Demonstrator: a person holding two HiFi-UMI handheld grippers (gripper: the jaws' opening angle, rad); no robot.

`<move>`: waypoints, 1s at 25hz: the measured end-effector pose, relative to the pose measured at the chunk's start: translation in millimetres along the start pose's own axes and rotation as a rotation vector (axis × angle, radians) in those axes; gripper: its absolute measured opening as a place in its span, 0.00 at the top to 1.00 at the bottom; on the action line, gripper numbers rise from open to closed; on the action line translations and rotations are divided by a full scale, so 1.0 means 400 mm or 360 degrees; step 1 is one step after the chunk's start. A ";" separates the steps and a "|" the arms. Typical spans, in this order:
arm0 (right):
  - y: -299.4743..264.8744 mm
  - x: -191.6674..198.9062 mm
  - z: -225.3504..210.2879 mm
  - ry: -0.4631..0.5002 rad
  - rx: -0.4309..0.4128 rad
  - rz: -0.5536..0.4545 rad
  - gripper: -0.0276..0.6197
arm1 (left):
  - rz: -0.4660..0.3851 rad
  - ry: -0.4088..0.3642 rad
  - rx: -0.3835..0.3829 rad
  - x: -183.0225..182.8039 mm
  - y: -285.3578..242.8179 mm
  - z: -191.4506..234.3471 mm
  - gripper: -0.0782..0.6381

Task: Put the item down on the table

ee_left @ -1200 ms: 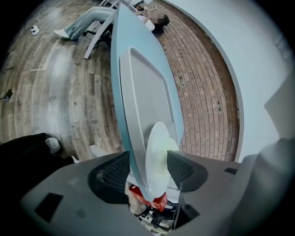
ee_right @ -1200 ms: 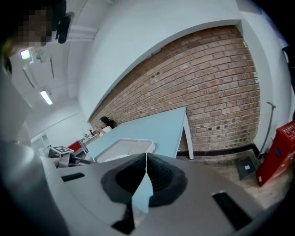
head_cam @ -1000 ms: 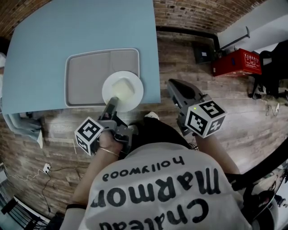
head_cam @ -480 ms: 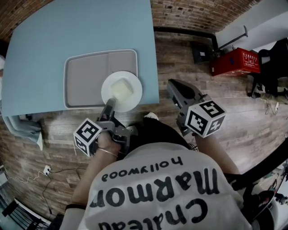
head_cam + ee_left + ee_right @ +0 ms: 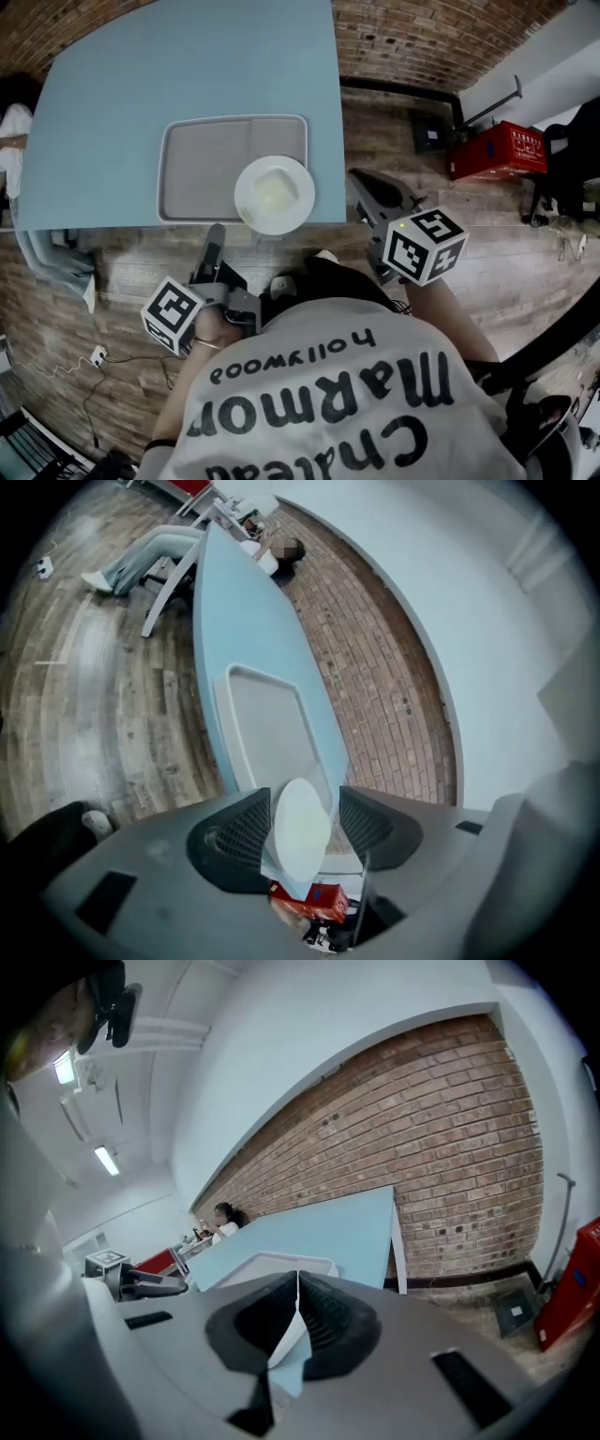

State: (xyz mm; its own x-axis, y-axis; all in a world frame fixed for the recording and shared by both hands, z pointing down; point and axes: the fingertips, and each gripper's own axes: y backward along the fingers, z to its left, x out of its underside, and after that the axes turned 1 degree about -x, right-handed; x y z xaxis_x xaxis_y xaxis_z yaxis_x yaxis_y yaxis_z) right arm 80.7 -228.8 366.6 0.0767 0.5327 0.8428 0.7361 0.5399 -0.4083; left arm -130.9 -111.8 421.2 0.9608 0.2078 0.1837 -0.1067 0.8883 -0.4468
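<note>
Resting on the near right corner of the grey tray (image 5: 202,169), the white plate (image 5: 274,194) sits at the blue table's (image 5: 141,84) front edge. The left gripper (image 5: 214,236) hangs just short of it, jaws apart and empty. The right gripper (image 5: 360,182), beside the table, has its jaws pressed together.

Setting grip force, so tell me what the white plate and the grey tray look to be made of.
The white plate: likely glazed ceramic or melamine; smooth, evenly pale, with a thin raised rim. The grey tray: probably moulded plastic with a matt finish; uniform grey, rounded corners, raised lip, moulded-in divider. Look alone cannot settle either.
</note>
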 end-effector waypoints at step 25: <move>0.009 -0.053 0.073 0.0289 -0.0043 0.0026 0.94 | 0.0235 -0.1682 0.0565 -0.017 0.032 -0.266 0.85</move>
State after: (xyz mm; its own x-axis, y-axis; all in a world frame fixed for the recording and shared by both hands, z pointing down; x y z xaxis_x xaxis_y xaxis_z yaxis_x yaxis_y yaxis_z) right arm 62.1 -219.0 336.9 0.2072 0.4135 0.8866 0.7514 0.5131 -0.4149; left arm -111.6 -145.4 321.1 0.2514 0.4141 0.8748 -0.4303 0.8575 -0.2822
